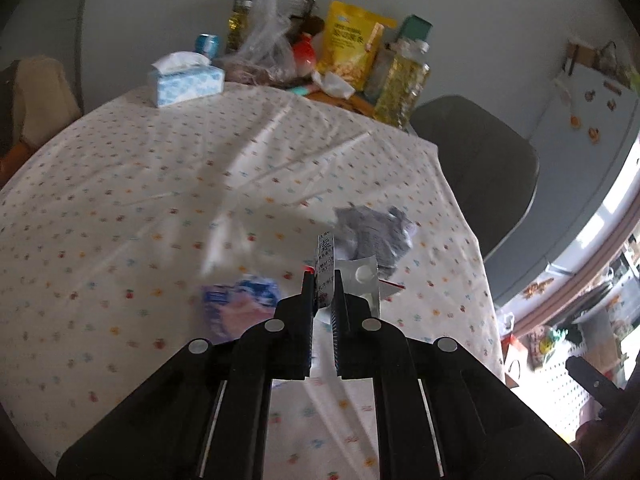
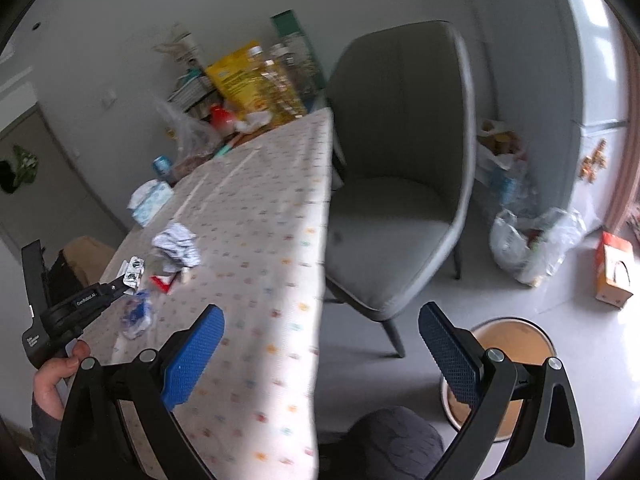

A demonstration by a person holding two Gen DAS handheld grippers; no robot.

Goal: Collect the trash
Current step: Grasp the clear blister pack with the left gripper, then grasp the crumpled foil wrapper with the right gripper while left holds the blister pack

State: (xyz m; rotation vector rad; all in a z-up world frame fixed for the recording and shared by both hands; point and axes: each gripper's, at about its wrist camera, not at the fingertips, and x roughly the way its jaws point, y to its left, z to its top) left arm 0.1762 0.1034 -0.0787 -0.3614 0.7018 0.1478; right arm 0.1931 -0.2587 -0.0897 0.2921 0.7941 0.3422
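Note:
My left gripper (image 1: 322,276) is shut on a silver blister pack (image 1: 362,276) and a printed paper strip (image 1: 325,264), held just above the dotted tablecloth (image 1: 160,200). The right wrist view shows the same left gripper (image 2: 120,280) and the blister pack (image 2: 134,270) from the side. On the cloth close by lie a crumpled grey-white paper (image 1: 372,236) (image 2: 176,244), a blue-and-white plastic wrapper (image 1: 240,304) (image 2: 138,316) and a red-and-white scrap (image 2: 162,280). My right gripper (image 2: 322,310) is open and empty beyond the table edge. A round trash bin (image 2: 516,321) stands on the floor below it.
A tissue box (image 1: 186,78), oil bottles (image 1: 400,84), a yellow bag (image 1: 352,40) and a plastic bag crowd the table's far end. A grey chair (image 2: 400,160) stands beside the table. Filled plastic bags (image 2: 532,240) and an orange carton (image 2: 612,272) sit on the floor.

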